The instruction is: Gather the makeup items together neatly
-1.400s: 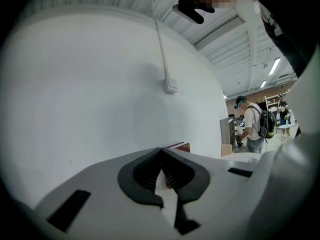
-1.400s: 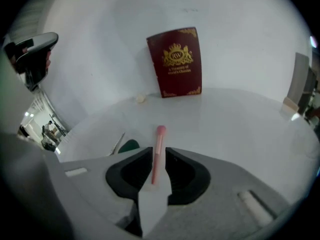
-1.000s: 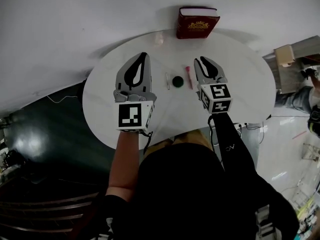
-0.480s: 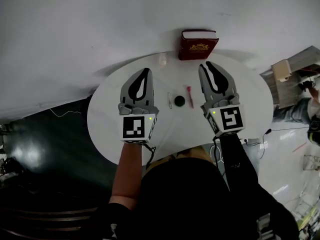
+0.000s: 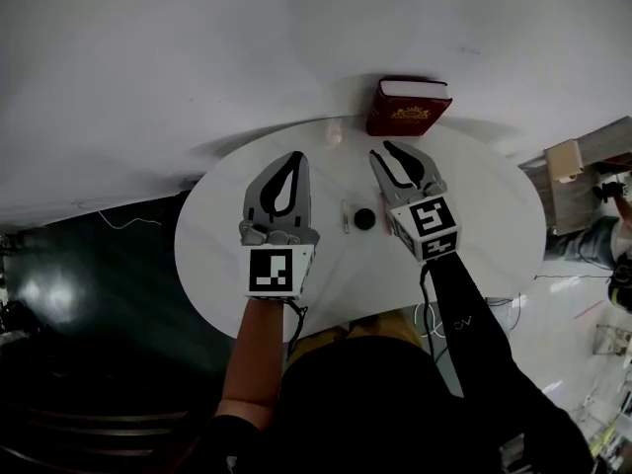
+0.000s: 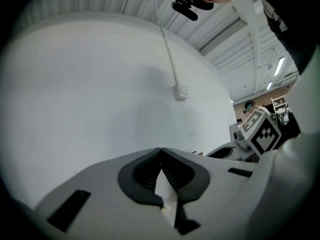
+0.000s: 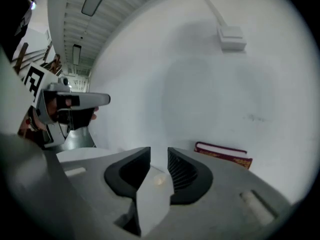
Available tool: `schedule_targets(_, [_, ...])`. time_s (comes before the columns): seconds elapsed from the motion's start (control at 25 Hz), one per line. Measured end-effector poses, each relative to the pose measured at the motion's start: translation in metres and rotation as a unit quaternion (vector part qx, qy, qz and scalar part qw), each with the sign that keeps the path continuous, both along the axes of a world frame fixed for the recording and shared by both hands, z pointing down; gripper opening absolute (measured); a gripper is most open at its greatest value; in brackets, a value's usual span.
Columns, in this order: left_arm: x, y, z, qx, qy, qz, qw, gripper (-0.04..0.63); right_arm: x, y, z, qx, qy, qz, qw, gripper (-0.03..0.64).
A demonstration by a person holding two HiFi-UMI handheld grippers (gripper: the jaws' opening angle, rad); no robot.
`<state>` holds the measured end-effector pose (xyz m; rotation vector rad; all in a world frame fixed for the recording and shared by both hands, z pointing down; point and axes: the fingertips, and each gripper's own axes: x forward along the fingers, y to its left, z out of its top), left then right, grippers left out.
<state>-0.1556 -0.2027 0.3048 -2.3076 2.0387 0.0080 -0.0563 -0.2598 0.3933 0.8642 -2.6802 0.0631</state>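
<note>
your left gripper [image 5: 296, 156] hangs over the round white table [image 5: 227, 255], to the near left of the red book [image 5: 409, 109] that stands at the table's far rim. its jaws are pressed together at the tips, with nothing between them. your right gripper [image 5: 381, 149] sits just on your side of the book. its jaws are a little spread and have just been opening, and nothing sits between the pads. a small pale item [image 5: 334, 132] lies just left of the book, close to the far rim. the black round compact [image 5: 364, 218] lies on the table further toward you from the book, between the two grippers, with a thin white stick [image 5: 345, 215] just beside it on the side away from the book.
</note>
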Motion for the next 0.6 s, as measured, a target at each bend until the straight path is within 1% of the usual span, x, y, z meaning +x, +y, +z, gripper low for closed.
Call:
schedule_targets(0.2, [-0.015,-0.012,0.003,0.005,-0.006,-0.012,0.9999,0.008,-0.035,-0.027,0.063,-0.046,0.059,-0.048,0.996,0.153])
schedule_targets(0.32, [-0.026,-0.021,0.006,0.007,-0.009,-0.019,0.9998,0.008,-0.052,-0.046,0.108,-0.064,0.11,-0.072,0.989,0.166])
schedule_targets(0.44, [-0.04,-0.026,0.009,0.003,0.001,-0.032,0.9995,0.008,-0.07,-0.061,0.145,-0.08,0.15,-0.093,0.981,0.166])
schedule_targets(0.6, [-0.059,-0.026,0.02,-0.008,0.006,-0.054,0.9985,0.008,-0.087,-0.081,0.193,-0.109,0.196,-0.102,0.969,0.166])
